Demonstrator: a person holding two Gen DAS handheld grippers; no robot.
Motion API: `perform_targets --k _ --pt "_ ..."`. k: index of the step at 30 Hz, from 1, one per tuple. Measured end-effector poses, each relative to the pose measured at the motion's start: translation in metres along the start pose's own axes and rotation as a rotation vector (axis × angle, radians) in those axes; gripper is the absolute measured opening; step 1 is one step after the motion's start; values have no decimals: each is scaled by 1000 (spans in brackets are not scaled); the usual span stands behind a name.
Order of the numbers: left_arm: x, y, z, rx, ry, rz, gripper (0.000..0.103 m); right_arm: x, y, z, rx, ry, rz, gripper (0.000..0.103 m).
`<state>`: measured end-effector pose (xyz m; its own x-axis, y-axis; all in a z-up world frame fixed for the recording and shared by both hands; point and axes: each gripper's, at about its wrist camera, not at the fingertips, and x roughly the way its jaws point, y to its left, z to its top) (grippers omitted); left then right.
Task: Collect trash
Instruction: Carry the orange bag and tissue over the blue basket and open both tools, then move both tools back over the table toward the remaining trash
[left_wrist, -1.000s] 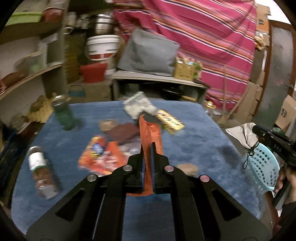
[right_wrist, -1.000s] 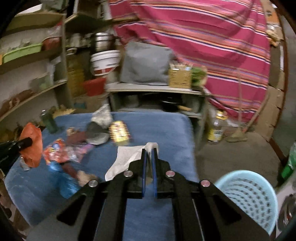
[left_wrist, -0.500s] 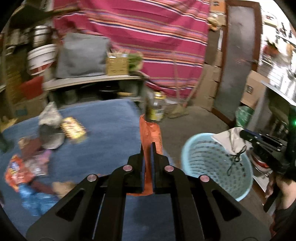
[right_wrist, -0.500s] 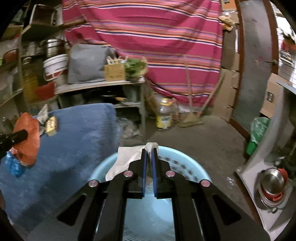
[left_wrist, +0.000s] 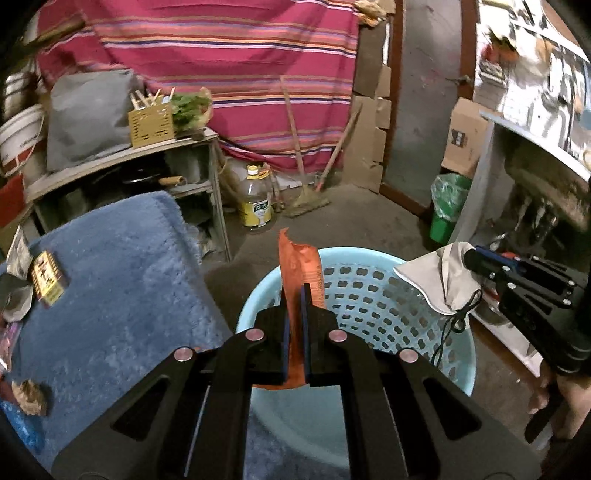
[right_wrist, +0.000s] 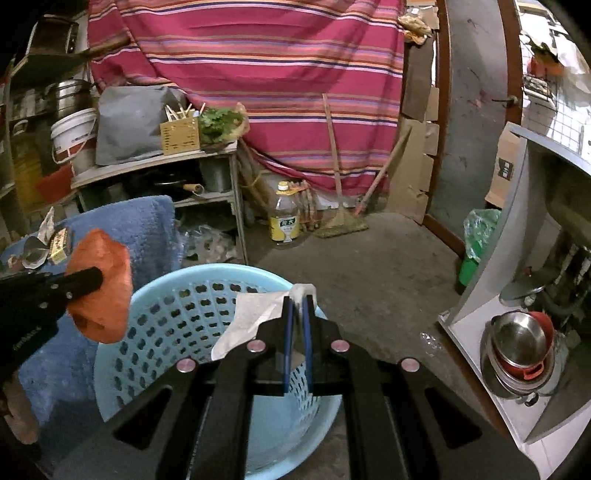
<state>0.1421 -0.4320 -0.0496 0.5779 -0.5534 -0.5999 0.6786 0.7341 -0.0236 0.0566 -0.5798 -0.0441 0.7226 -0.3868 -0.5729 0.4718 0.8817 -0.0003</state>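
Note:
My left gripper (left_wrist: 294, 291) is shut on an orange snack wrapper (left_wrist: 301, 266) and holds it over the near rim of a light blue perforated basket (left_wrist: 369, 295) on the floor. My right gripper (right_wrist: 299, 304) is shut on a white tissue (right_wrist: 255, 314) above the same basket (right_wrist: 166, 325). The right gripper with the tissue also shows in the left wrist view (left_wrist: 436, 277), over the basket's right rim. The left gripper with the orange wrapper also shows in the right wrist view (right_wrist: 103, 284), at the basket's left rim.
A blue-covered table (left_wrist: 110, 288) stands left of the basket with a yellow packet (left_wrist: 46, 277), foil wrappers and other trash on it. A shelf unit (left_wrist: 122, 166), an oil bottle (left_wrist: 255, 201), a broom, a green bin (left_wrist: 447, 206) and a counter with pots (right_wrist: 517, 354) surround the floor space.
Both grippers swung right from the table to above the basket, each still holding its item. The basket now lies directly under both.

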Motion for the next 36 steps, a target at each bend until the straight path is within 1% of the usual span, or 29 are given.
perform_targets --k 3,4,5,6,8,9,10,11,14,15,16,17,18,19,21,23,24,25,27,28,29,32,33,36 --pt "6 -5 2 13 -2 6 6 1 -2 -4 2 6 -3 6" --pt "7 -4 3 9 -1 5 11 2 -1 -4 1 7 -3 6" --pt "9 -2 4 4 2 1 19 3 -1 -3 -1 8 -3 6" --pt "10 -1 4 -1 3 2 24 3 0 -3 -2 8 -2 6" --pt "9 5 4 -16 4 -5 45 2 2 -3 -4 8 -1 6" --pt "8 7 5 -21 3 -9 48 3 3 -2 -4 9 0 6" --pt "7 7 5 -24 -2 -5 53 4 4 -2 -4 10 2 6" --pt "4 11 6 -28 -12 8 56 4 5 -1 -3 12 5 6" --pt "-9 21 7 -35 -49 47 79 9 11 -3 -6 23 17 6" --pt "-13 25 7 -37 -59 61 83 10 13 -3 -7 26 19 10" --pt "-17 29 7 -37 -68 75 90 12 16 -4 -7 30 24 10" --pt "-22 33 7 -36 -77 91 91 15 19 -5 -3 34 31 10" --pt "-28 39 6 -34 -89 109 91 18 21 -7 1 37 32 17" --pt "-33 43 6 -34 -97 123 94 19 23 -7 1 39 30 37" --pt "-46 55 5 -38 -112 153 96 24 27 -10 -2 37 2 63" --pt "-56 64 4 -39 -127 176 97 27 30 -14 -6 42 -7 64" --pt "-63 69 3 -36 -135 192 97 28 32 -15 -5 53 -8 67" --pt "-68 74 2 -32 -138 206 97 29 33 -16 -2 58 -8 74" --pt "-77 84 -1 -33 -139 229 97 25 36 -19 2 55 -4 81" --pt "-81 90 -3 -38 -136 233 97 22 39 -20 -2 50 -1 86" --pt "-85 95 -5 -42 -136 239 97 18 43 -20 -7 44 1 88" --pt "-102 112 -13 -49 -165 283 97 9 54 -18 -17 31 8 91" --pt "-109 118 -17 -46 -175 302 97 4 60 -17 -19 25 20 94" --pt "-121 138 -24 -69 -154 316 97 -5 81 -14 -27 3 56 95"
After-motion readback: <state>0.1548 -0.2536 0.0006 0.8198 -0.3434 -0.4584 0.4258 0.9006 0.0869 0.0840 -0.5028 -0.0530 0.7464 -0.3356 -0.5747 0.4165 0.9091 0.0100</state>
